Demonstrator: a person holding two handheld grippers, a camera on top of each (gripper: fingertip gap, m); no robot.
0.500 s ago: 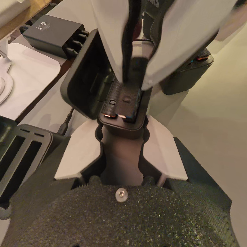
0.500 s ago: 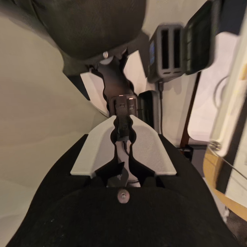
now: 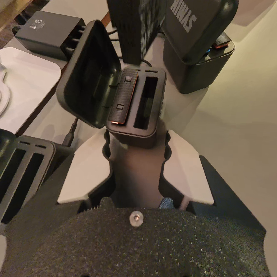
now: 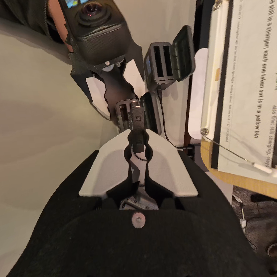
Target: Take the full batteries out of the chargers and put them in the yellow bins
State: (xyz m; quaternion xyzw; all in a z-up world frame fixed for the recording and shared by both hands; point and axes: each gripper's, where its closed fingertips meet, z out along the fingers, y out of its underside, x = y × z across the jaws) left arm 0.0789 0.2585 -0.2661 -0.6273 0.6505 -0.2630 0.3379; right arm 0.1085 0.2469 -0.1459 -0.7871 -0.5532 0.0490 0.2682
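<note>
the right gripper [image 4: 137, 134] has lifted away from the charger [image 3: 139, 119], carrying the battery [image 4: 137, 119] clear of its slot. that right-hand slot [image 3: 146, 103] now stands empty beside the one battery left in the charger [image 3: 125, 99]. in the left wrist view the white fingers that covered the charger are gone from above it.

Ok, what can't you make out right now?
Yellow bins: in neither view.
Far charger, left wrist view: slots hidden behind the right gripper.
Left charger, same view: cut off by the edge.
Middle charger: whether the left gripper truly clamps it is unclear.
</note>
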